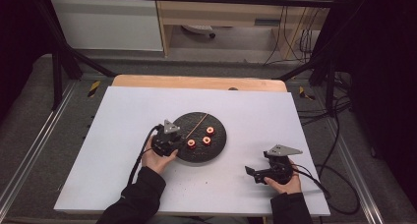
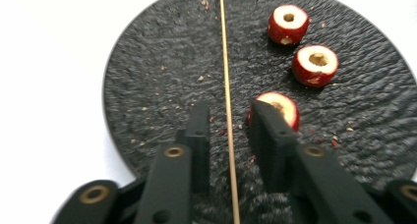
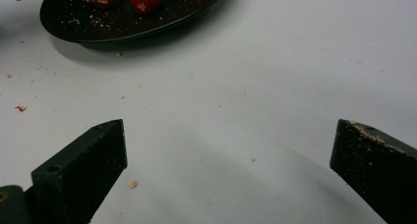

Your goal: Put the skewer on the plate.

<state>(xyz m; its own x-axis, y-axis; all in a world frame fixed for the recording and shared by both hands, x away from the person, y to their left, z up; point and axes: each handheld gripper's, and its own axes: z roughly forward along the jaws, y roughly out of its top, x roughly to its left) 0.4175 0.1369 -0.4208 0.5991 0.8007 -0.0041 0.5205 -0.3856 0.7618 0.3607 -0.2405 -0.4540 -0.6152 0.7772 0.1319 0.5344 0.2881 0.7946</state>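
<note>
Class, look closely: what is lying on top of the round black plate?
On the black plate: three cored red fruit pieces, a thin wooden skewer and crumbs. The left gripper hides the plate's near edge.

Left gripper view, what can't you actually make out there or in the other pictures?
- Near end of the skewer: cut off by the bottom edge, left gripper view.
- Nearest fruit piece: partly hidden behind one jaw of the left gripper.
- Plate: far side cut off by the top edge, right gripper view.
- Fruit pieces in the high view: too small for detail.
</note>
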